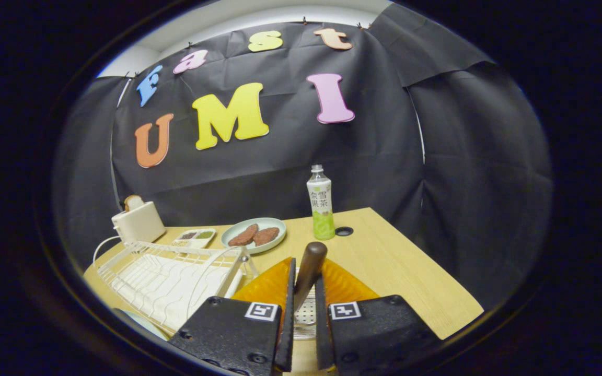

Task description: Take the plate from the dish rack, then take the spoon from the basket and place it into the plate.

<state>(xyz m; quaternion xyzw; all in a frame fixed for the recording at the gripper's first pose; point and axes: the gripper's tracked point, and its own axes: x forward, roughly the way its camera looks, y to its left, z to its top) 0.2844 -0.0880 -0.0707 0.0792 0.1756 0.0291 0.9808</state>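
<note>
Gripper view: fingers [304, 284] clamp spoon [310, 269] over wooden table [395, 261].

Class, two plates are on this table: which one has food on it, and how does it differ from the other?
The pale green plate beyond the dish rack holds two brown patties. The orange plate lies just past the fingers, which grip a brown spoon handle.

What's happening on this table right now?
A hand-held gripper is shut on a spoon by its brown handle, over a perforated basket. An orange plate lies just ahead of the fingers. Beside it stands a white dish rack; beyond are a plate of food, a bottle and a toaster.
</note>
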